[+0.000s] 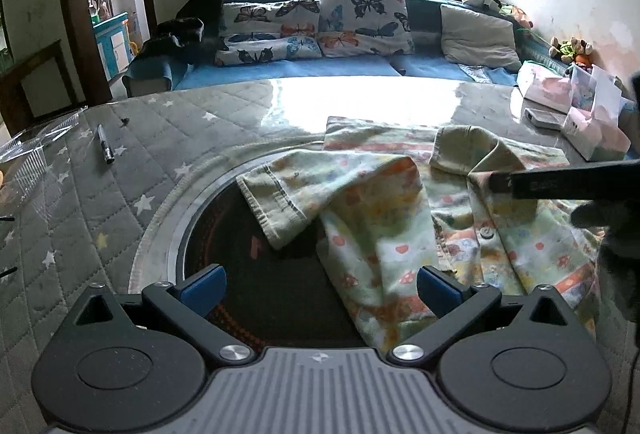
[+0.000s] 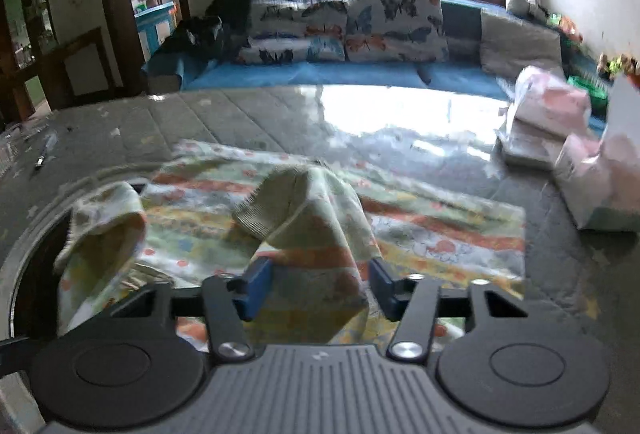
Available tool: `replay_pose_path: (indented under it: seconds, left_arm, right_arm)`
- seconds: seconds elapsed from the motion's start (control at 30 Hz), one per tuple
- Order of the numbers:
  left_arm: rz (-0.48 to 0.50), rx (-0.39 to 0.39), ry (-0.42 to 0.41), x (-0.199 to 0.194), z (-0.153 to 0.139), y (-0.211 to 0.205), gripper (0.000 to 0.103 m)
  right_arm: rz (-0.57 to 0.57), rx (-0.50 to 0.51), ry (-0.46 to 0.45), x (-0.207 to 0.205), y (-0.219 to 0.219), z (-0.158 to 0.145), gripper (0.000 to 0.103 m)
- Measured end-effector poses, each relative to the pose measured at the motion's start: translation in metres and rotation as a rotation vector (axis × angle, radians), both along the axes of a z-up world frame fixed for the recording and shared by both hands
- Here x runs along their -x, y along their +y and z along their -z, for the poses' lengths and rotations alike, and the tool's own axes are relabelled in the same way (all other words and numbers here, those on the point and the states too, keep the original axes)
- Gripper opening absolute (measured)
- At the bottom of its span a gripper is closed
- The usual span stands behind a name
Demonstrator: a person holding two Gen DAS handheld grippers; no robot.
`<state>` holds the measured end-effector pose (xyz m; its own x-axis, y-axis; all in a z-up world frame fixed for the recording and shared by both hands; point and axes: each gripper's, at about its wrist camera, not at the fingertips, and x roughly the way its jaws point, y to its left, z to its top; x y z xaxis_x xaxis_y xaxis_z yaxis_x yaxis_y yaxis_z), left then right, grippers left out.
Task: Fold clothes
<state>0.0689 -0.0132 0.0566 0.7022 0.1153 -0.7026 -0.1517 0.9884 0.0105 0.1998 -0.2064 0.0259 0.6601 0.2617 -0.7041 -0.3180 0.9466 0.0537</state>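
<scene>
Right gripper (image 2: 320,284) fingers part-open astride raised sleeve (image 2: 316,210), unpinched; left gripper (image 1: 320,292) wide open, empty. Next: pinch sleeve, fold inward.

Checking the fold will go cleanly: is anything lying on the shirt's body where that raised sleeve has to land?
Nothing visible does. The sleeve rises between the right tool's blue pads; the shirt body beyond lies bare. The pen and pink boxes lie off the cloth.
</scene>
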Motion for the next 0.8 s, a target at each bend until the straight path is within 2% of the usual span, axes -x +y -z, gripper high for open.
replay_pose_path:
  seconds: [0.07,0.1,0.2,0.4,0.57,0.67,0.8]
  left_arm:
    - [0.003,0.000,-0.004,-0.001,-0.002,-0.001,0.103]
    - [0.005,0.002,-0.005,0.000,-0.002,-0.002,0.103]
    - [0.017,0.013,-0.006,0.002,-0.002,-0.006,0.103]
    - [0.095,0.040,-0.024,0.013,-0.006,-0.031,0.103]
    - [0.178,0.043,-0.015,0.018,-0.001,-0.060,0.103]
    - [0.209,0.050,-0.004,0.019,0.003,-0.072,0.103]
    - [0.240,0.040,0.006,0.019,0.007,-0.085,0.103]
  right_arm:
    - [-0.001,-0.016,0.019,-0.005,-0.002,0.006,0.027]
    - [-0.001,-0.023,0.012,-0.003,-0.004,0.005,0.017]
    - [0.012,-0.050,-0.021,0.007,-0.014,-0.003,0.006]
    - [0.069,-0.111,-0.094,0.041,-0.045,-0.028,0.004]
    - [0.145,-0.159,-0.155,0.090,-0.084,-0.046,0.004]
    - [0.204,-0.180,-0.187,0.122,-0.109,-0.049,0.004]
    - [0.292,-0.221,-0.178,0.155,-0.144,-0.044,0.004]
